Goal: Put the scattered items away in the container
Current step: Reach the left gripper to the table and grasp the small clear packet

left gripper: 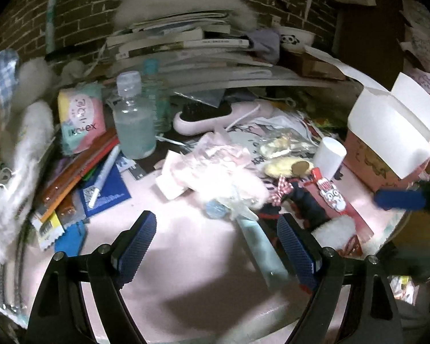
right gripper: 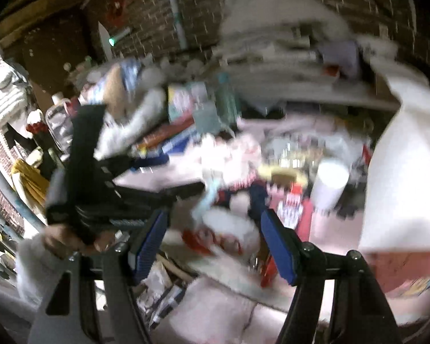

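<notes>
Cluttered pink table (left gripper: 186, 258) (brick wall (left gripper: 80, 14) behind) under open left gripper (left gripper: 216, 246).

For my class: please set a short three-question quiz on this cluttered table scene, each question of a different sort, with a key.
1. True or false: the left gripper is shut on the clear bottle.
2. Multiple choice: the open white-flapped box sits (A) at the table's right side, (B) on the book stack, (C) between the left gripper's fingers.
3. Fill in: the pink hairbrush lies to the ____ of the clear bottle in the left wrist view.

Key: 1 false, its jaws are open and empty; 2 A; 3 right.
</notes>
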The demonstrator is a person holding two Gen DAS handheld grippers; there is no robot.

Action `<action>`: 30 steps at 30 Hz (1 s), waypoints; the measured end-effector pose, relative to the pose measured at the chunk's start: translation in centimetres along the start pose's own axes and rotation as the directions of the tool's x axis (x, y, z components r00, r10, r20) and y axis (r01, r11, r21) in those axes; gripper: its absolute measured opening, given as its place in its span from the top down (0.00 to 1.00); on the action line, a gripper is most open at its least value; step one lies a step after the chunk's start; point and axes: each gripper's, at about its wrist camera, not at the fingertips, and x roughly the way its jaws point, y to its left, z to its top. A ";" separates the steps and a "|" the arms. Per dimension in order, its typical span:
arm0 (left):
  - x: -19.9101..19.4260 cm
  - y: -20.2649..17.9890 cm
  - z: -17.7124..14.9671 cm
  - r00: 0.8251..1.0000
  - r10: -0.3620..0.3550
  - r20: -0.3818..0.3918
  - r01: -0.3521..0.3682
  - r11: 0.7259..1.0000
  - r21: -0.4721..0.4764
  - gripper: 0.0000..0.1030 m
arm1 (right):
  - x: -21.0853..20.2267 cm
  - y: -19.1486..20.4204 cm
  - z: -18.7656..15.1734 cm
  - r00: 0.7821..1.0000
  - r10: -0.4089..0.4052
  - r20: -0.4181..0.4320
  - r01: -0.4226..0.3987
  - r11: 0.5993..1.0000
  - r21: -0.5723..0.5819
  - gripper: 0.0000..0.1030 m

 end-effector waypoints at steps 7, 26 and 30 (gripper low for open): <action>1.8 0.1 0.1 0.999 0.004 -0.041 -0.005 0.999 -0.046 0.40 | 2.3 -1.7 -2.1 0.998 -0.024 -0.060 0.028 0.998 0.059 0.36; 2.9 0.0 0.7 0.996 -0.068 -0.055 0.063 0.995 -0.083 0.85 | 1.8 -2.2 -2.3 0.998 -0.024 -0.052 0.028 0.997 0.077 0.36; 2.8 0.2 0.7 0.996 -0.069 -0.055 0.064 0.994 -0.093 0.86 | 1.8 -2.1 -2.5 0.998 -0.025 -0.052 0.029 0.997 0.077 0.36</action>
